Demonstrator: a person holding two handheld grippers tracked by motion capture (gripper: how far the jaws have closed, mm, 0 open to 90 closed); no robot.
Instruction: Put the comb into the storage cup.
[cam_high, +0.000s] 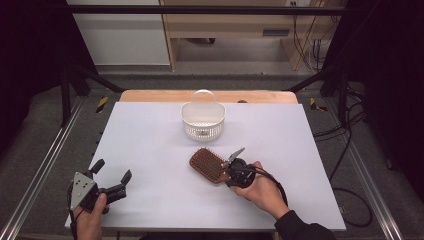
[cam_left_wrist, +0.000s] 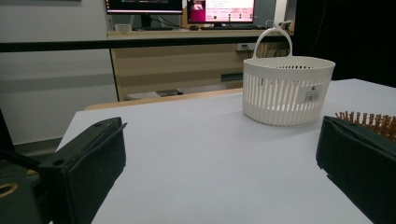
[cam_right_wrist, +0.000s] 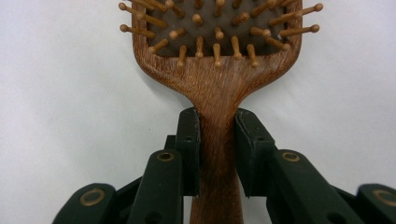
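The right gripper pinches the neck of the wooden hairbrush, which lies near the worktop's centre, long axis in line with the jaws. The white basket stands beyond the brush head, toward the far edge. The left gripper rests spread at the near-left corner.

The hairbrush lies on the table (mid-right), basket just behind it.
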